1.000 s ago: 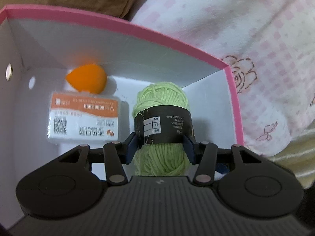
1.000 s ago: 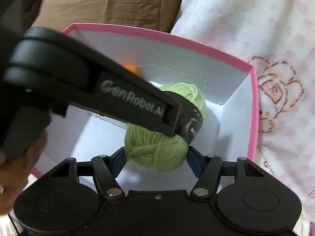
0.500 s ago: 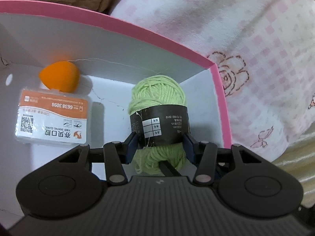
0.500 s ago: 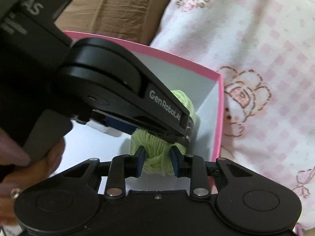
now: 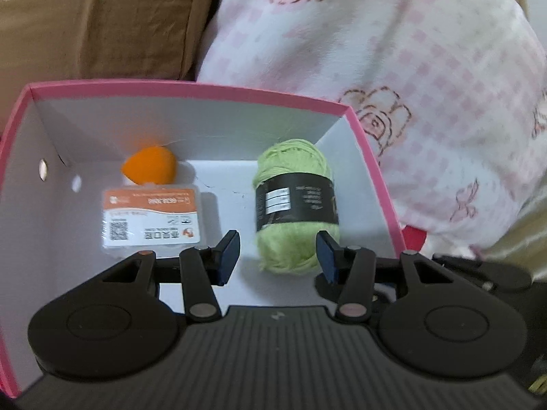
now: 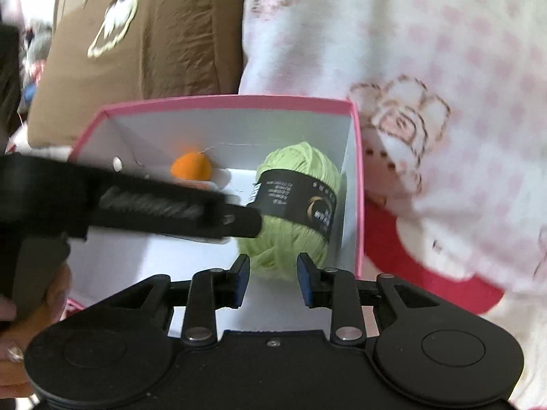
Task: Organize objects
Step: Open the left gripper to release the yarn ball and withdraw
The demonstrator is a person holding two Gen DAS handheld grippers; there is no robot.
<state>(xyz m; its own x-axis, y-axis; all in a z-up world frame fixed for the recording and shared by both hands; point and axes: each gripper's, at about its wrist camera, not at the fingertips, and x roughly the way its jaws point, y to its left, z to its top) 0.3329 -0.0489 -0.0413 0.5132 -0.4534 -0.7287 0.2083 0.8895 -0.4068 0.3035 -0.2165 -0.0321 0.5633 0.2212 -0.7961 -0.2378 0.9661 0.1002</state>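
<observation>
A green yarn ball (image 5: 295, 205) with a black label lies in the right part of a pink-rimmed white box (image 5: 191, 89). My left gripper (image 5: 277, 256) is open and empty, pulled back just short of the yarn. An orange sponge (image 5: 150, 165) and a white-and-orange plastic case (image 5: 150, 218) lie to the left inside the box. In the right wrist view the yarn (image 6: 294, 212) lies in the box (image 6: 232, 101). My right gripper (image 6: 272, 278) is open and empty, just in front of the yarn. The left gripper's body (image 6: 136, 201) crosses that view.
A brown cushion (image 5: 95, 20) lies behind the box and a pink-patterned white blanket (image 5: 393, 68) lies to its right. A red patch (image 6: 441, 273) shows on the blanket. The person's hand (image 6: 20, 335) is at the left edge of the right wrist view.
My left gripper opened, let go of the yarn and pulled back. My right gripper also opened off the yarn and drew back. The yarn now rests in the box.
</observation>
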